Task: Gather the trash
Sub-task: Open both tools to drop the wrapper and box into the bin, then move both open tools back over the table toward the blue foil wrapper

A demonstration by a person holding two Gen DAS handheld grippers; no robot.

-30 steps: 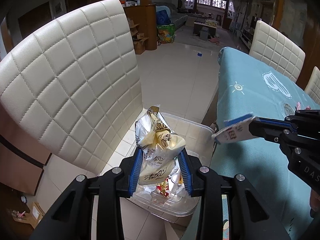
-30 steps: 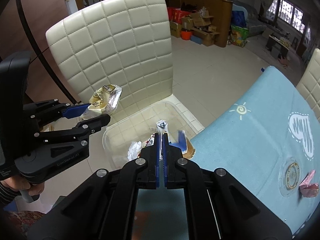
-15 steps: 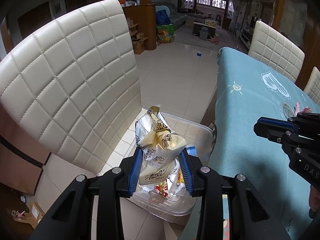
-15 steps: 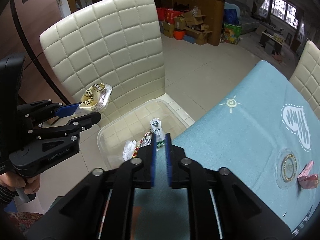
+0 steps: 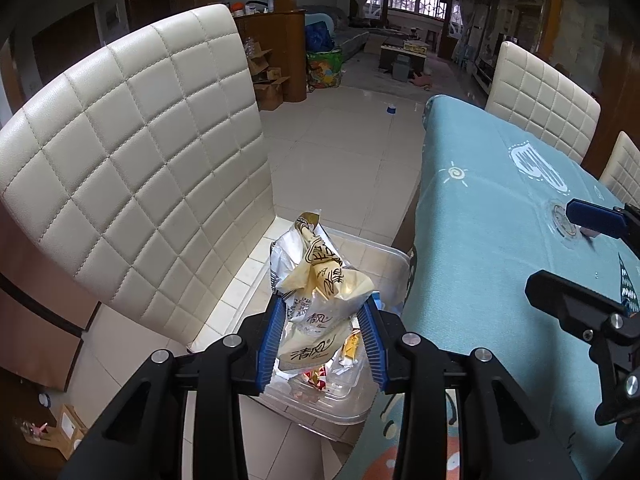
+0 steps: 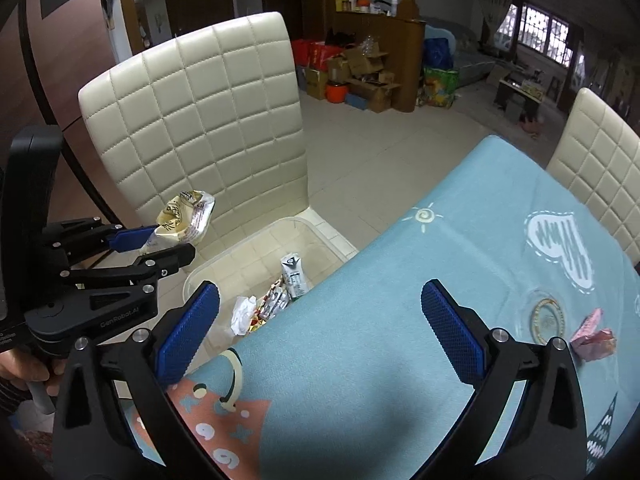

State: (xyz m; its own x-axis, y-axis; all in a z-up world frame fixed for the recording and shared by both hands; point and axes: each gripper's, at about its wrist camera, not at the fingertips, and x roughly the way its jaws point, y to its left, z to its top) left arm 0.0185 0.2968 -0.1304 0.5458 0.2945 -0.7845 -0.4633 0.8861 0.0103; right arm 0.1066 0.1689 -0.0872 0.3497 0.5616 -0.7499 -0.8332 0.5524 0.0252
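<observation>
My left gripper [image 5: 325, 302] holds a crumpled yellow-and-white tissue wrapper [image 5: 320, 280] above a clear plastic bin [image 5: 386, 254] that sits on a cream chair seat. Its jaws are opening slightly, with the pads still against the wrapper. The right wrist view shows this left gripper [image 6: 170, 244] and the wrapper [image 6: 186, 220] left of the bin [image 6: 280, 224]. My right gripper [image 6: 320, 292] is over the edge of the blue tablecloth [image 6: 400, 264]; its jaws are opening wide with nothing between them. A blue-and-white packet [image 6: 294, 276] lies in the bin with crumpled paper [image 6: 244, 312]. A pink crumpled wrapper [image 6: 594, 338] lies on the table.
The quilted back of the cream chair [image 5: 140, 160] rises just behind the bin. More cream chairs [image 6: 600, 160] stand along the table's far side. A clear round disc [image 6: 546, 320] lies beside the pink wrapper. Boxes and bags crowd a wooden counter [image 6: 380, 60] across the tiled floor.
My right gripper went from shut on the blue-and-white packet to wide open. The packet dropped into the bin. The right gripper drew back over the table. The left gripper kept its place.
</observation>
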